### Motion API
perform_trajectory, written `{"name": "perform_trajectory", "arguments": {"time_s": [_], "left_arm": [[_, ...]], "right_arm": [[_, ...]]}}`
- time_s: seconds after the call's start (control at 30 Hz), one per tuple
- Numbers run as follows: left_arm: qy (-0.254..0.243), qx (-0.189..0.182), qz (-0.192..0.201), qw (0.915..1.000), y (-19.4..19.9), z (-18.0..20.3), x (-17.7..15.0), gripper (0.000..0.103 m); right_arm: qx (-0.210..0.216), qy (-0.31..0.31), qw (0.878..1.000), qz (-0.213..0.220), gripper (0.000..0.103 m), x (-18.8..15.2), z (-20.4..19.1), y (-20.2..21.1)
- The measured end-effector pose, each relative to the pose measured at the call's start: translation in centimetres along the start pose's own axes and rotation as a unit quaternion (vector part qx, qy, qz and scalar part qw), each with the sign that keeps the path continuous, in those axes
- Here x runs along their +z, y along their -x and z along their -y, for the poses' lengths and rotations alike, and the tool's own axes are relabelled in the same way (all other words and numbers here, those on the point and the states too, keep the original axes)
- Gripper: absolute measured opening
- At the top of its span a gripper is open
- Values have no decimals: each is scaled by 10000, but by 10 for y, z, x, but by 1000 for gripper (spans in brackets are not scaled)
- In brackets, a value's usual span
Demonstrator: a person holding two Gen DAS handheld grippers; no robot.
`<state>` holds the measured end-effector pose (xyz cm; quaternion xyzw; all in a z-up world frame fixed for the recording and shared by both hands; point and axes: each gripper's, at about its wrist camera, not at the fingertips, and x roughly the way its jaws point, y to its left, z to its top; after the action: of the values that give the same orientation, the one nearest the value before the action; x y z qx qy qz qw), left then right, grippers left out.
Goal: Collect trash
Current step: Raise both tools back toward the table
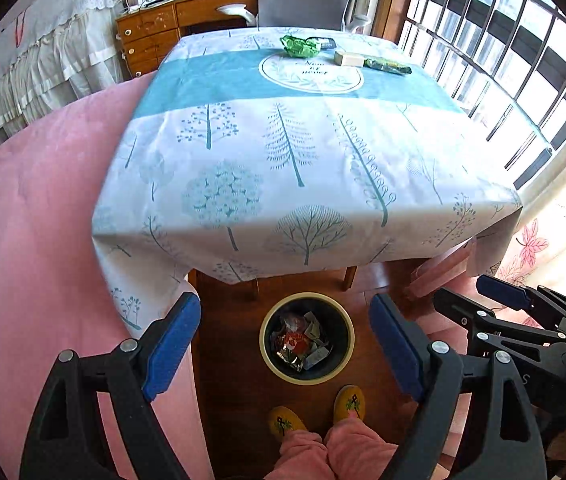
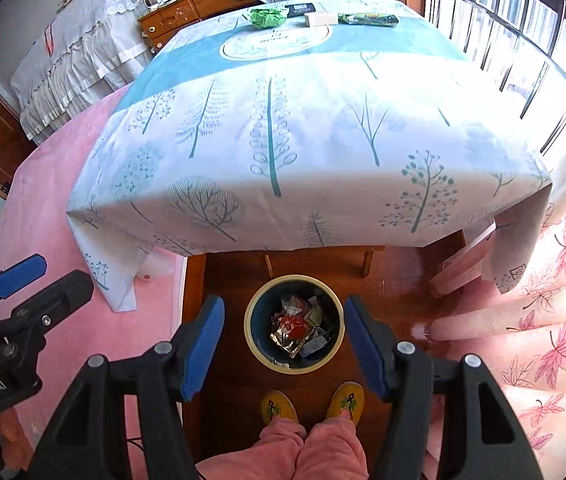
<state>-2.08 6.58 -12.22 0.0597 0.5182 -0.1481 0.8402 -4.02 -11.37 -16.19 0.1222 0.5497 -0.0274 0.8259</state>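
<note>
Table [image 1: 243,92] fills most of both views, square, draped in a smooth cloth [image 1: 303,152] printed with pale blue trees and a teal band across the middle. You stand at its near edge with both grippers held high and pointing steeply down.

At the far side of the cloth lies the trash that remains: a crumpled green bag [image 1: 300,46], shiny and puffed; a small cream box [image 1: 348,58], hard-edged; a flat green wrapper [image 1: 387,66], long and glossy; and a dark flat packet [image 1: 327,43] behind the bag. All sit close together, well apart from you.

On the wooden floor, just past your yellow slippers [image 1: 349,402], stands the bin [image 1: 307,338], round, dark inside with a pale rim. It already holds foil and paper scraps, creased and reflective.

Your left gripper [image 1: 285,346] is released, its blue padded jaws standing wide with nothing between them. Your right gripper [image 2: 285,348] is released too, jaws somewhat narrower, also empty. In each view the bin appears between the jaws only because it lies far below.

Judging from this, you are between items: some trash is binned, and four pieces wait on the table. The next move calls for a long reach over the cloth to the far side. The bag and wrapper will likely crush and slip, so pinch them across a fold. The box wants a squarer grip across its narrow sides.
</note>
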Motion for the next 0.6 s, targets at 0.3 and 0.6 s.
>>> {"name": "perform_trajectory", "arguments": {"time_s": [0.3, 0.6], "left_arm": [[-254, -80, 545, 9982, 33, -2, 48, 85], [-511, -141, 783, 9955, 32, 19, 123, 85]], "right_arm": [[-159, -80, 9971, 740, 63, 48, -3, 48], [-185, -282, 9937, 1072, 63, 124, 35, 61]]}}
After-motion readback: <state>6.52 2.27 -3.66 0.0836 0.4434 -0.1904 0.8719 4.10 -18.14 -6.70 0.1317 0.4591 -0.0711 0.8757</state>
